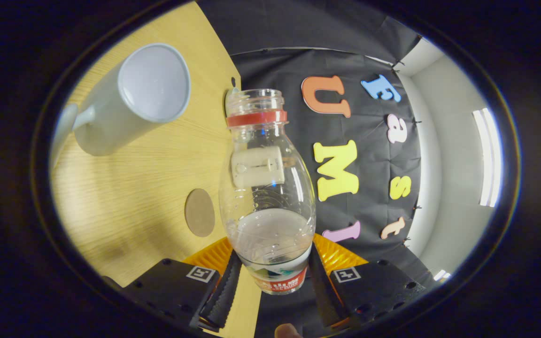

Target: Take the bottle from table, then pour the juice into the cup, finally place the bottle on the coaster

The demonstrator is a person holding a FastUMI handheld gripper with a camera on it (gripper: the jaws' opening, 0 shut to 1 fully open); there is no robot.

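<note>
Light wooden table (125,197), white wall (444,155), ceiling light (486,155)

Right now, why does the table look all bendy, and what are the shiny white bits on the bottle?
In the gripper view, the fisheye lens curves the wooden table, so its straight edge bows. Also in the gripper view, the white streaks on the clear bottle are glare from room lights. The tongs clamp the bottle's base, and the cup looks sharp, not blurry.
</note>
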